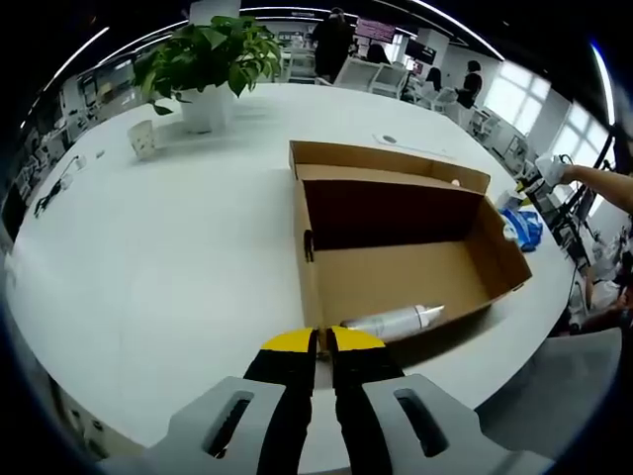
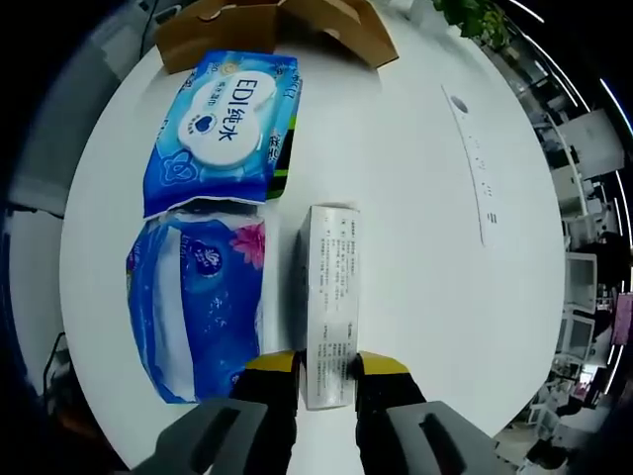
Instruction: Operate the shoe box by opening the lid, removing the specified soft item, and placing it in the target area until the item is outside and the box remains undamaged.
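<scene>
On the white round table [image 1: 148, 267], as seen from the left gripper view, the brown cardboard shoe box [image 1: 396, 237] is found lying open, its lid folded back on the far side and its interior exposed. A silvery cylindrical bottle [image 1: 394, 321] is seen lying on its side inside the box, against the near wall. The left gripper [image 1: 323, 340] is held just short of the box's near corner, its yellow-tipped jaws brought together with nothing between them. A potted green plant [image 1: 208, 59] in a white pot and a small white cup [image 1: 143, 139] are noted at the far side of the table, well apart from the box. People are seen standing in the background of the room. In the right gripper view, the right gripper [image 2: 326, 364] is closed around the near end of a long white printed carton [image 2: 329, 297], which lies flat on the table and extends away from the jaws. Just beside the carton, two soft blue packs are noted: a blue wipes pack [image 2: 227, 124] printed with white characters, and nearer the gripper a blue tissue pack [image 2: 198, 297] with a pink flower. Both packs are outside the box, on the table, whose brown edge [image 2: 277, 25] is visible beyond them.
</scene>
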### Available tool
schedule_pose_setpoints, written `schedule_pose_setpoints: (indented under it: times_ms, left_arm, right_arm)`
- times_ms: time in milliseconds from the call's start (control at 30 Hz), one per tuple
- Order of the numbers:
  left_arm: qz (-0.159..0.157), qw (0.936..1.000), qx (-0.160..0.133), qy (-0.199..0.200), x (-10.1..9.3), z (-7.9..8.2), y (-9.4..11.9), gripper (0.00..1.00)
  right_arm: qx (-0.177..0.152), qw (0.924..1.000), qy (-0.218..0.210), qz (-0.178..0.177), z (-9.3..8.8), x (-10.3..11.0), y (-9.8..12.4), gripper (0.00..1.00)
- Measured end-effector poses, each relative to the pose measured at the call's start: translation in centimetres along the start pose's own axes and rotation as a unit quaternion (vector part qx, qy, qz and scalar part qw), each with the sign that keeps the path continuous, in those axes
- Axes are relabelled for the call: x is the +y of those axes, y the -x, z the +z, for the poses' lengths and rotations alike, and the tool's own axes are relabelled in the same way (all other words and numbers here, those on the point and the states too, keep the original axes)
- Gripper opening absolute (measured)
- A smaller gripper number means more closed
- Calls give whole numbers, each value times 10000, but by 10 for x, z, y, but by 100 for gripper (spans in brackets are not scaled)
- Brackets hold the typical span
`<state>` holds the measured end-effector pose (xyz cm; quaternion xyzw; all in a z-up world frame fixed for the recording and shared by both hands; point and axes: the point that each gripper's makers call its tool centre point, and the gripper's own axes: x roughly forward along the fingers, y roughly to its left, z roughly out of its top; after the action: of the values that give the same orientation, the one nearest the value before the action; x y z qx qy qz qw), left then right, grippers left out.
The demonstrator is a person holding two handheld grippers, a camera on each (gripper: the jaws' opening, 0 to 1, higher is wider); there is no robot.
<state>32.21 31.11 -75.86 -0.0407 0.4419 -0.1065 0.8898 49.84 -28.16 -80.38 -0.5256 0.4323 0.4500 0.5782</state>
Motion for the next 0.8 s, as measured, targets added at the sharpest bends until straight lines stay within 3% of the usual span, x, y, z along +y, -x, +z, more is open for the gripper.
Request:
schedule_pose_setpoints:
  times_ms: [100,467,800]
  left_arm:
    - [42,9998,56,-188,-2,-4,-4,4]
    - [16,9998,19,-204,-1,1,-2,4]
    - [-55,9986,-140,-515,-4,19,11,8]
  right_arm:
    - [7,10000,-38,-24,-1,-1,1,19]
    - [-250,9974,-556,-373,6,-6,15,36]
    - [-672,9853,-1435,-635,16,-4,36,47]
